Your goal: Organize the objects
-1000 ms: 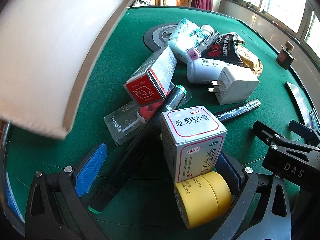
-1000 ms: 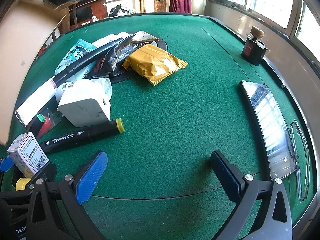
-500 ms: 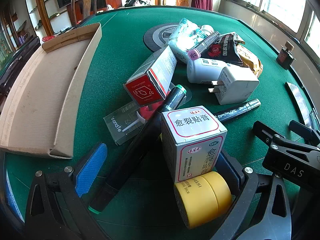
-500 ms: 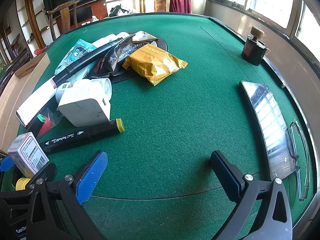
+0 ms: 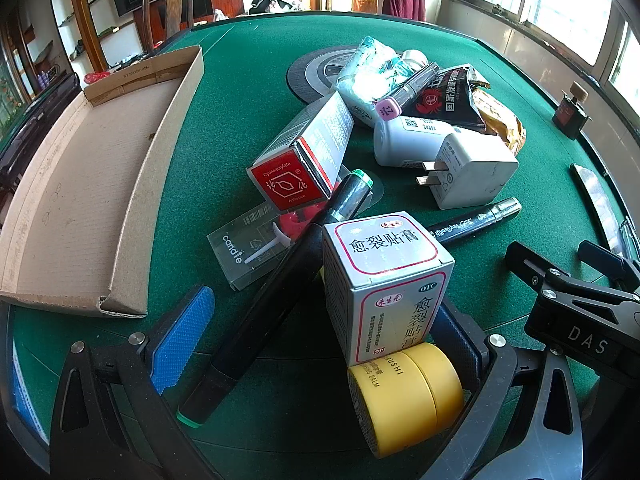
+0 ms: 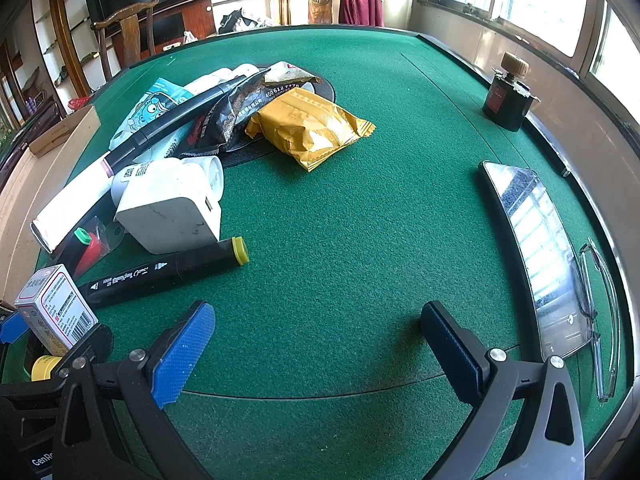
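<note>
cardboard tray (image 5: 80, 200) now lies flat on the bench (image 5: 248, 64), ready for sorting. left claw (image 5: 320, 332) wide around the medicine box (image 5: 384, 280); right claw (image 6: 316, 344) wide, empty.

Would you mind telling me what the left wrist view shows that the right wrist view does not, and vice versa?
Only the left wrist view shows the red adhesive box's face and the whole cardboard tray. Only the right wrist view shows the full yellow packet and the glasses. Both show the white charger, the medicine box and the ink bottle.
</note>
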The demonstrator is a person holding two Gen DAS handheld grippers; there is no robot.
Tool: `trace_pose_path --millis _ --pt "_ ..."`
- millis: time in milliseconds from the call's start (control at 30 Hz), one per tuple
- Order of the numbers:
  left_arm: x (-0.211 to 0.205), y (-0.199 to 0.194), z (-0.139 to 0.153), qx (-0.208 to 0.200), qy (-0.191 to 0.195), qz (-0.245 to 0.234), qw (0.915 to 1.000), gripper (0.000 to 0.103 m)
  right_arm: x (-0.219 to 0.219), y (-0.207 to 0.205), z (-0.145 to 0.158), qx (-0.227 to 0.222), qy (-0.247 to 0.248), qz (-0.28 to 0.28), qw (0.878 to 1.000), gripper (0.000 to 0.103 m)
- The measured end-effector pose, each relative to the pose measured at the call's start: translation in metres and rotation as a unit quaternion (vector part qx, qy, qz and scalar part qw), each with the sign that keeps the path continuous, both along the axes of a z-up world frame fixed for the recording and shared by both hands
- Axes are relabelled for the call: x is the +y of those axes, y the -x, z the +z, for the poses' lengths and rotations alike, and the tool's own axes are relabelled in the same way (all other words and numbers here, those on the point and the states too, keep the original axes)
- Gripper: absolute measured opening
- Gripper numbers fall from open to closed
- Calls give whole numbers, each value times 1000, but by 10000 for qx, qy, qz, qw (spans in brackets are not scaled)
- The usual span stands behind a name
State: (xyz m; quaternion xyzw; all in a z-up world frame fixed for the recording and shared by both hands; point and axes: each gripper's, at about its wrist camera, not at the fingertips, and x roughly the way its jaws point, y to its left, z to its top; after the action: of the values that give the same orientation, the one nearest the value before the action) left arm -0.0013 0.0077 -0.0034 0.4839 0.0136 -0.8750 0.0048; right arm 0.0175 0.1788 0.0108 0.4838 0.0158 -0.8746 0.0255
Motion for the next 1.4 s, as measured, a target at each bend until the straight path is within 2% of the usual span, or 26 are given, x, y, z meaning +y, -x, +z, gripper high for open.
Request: trace_pose_path --millis 667,867,1033,1133,1200,1267,1300,1367,1400 --pt "0 1 0 -3 -12 0 10000 103 0 -1 0 -5 8 13 10000 103" --pt "0 1 0 -14 -16 0 10000 103 4 1 3 -118 5 670 9977 102" --pt "0 1 0 -19 -17 -1 10000 103 25 -4 34 578 -126 527 9969 102" --pt "1 1 0 -18 -16 1 10000 103 26 1 69 1075 -263 505 9926 102" --pt "1 1 0 -28 -25 1 10000 103 25 4 90 1510 135 781 9854 102" --pt "1 2 0 -28 -29 2 10000 103 18 7 104 2099 549 1222 9685 103" --pt "1 1 0 -23 -18 3 10000 103 15 13 104 2241 732 1478 9605 103" --pt "1 2 0 -22 -7 7 10000 103 10 35 89 1956 778 1595 9645 102" --pt "1 2 0 -29 -11 6 10000 103 9 35 86 2057 901 1567 9618 102"
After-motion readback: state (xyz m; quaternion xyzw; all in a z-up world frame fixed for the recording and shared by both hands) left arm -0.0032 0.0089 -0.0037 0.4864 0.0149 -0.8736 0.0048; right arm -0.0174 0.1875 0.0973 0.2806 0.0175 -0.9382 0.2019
